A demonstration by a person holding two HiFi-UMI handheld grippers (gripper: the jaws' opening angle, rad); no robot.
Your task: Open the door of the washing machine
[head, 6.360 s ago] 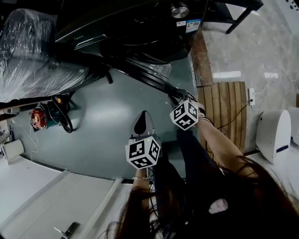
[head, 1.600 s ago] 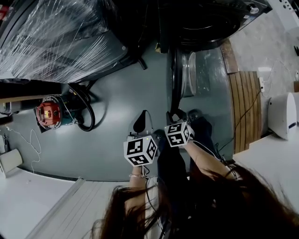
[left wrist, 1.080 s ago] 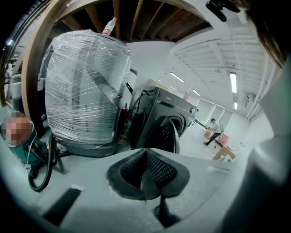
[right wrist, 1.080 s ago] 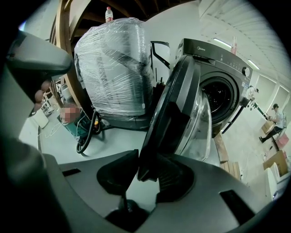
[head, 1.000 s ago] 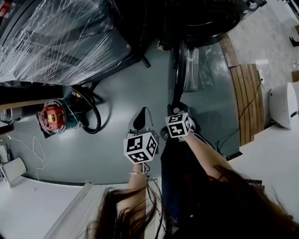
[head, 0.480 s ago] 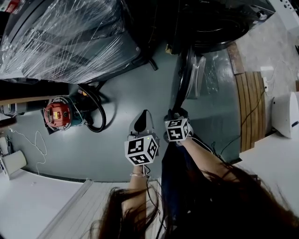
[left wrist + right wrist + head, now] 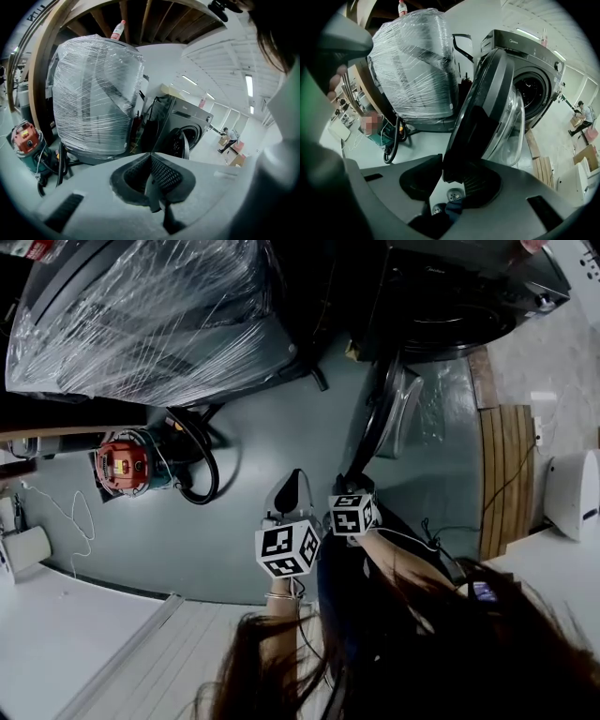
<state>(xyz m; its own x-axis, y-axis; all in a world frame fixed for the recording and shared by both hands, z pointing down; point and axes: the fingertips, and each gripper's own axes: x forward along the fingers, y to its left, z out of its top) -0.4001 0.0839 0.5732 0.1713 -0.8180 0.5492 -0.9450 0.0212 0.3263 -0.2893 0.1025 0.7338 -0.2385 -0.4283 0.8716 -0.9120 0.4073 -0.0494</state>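
Vacuum [image 7: 131, 465], wrapped appliance [image 7: 150, 315] beside door [image 7: 371, 432]

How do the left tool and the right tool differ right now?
The right tool is clamped on the edge of the washing machine door; the left tool is shut on nothing. The right tool touches the door, while the left tool hangs free over the floor. Both carry marker cubes.

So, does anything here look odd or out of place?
Nothing looks damaged or spilled. One oddity: the big appliance beside the washing machine is wrapped all over in plastic film, with a bottle standing on top. The door stands open, its edge clamped in the right gripper.
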